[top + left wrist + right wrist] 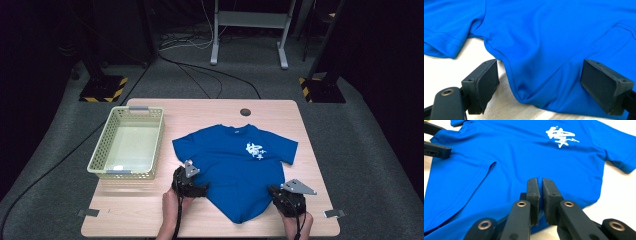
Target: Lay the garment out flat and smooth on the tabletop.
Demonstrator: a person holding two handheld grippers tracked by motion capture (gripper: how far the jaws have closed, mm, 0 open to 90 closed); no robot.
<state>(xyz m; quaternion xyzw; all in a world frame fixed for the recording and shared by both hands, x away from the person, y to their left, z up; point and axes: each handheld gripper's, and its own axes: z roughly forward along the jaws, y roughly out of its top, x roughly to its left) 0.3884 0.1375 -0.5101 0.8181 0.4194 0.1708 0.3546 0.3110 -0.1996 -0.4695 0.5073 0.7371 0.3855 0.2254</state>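
We see a blue T-shirt (pixel 235 167) lying flat mid-table, a pale green basket (pixel 128 142) just left of it. Our left gripper (pixel 537 82) has jaws spread, straddling the shirt's left edge. Our right gripper (pixel 541 200) has jaws pressed nearly together over the hem; whether they pinch cloth, we cannot tell.

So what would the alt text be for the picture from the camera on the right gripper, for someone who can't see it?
Two black gripper jaws, nearly shut, at the near edge of a bright blue short-sleeved T-shirt lying flat on a pale wooden table. A white brush-style print marks the shirt's chest, and the other gripper reaches in at upper left.
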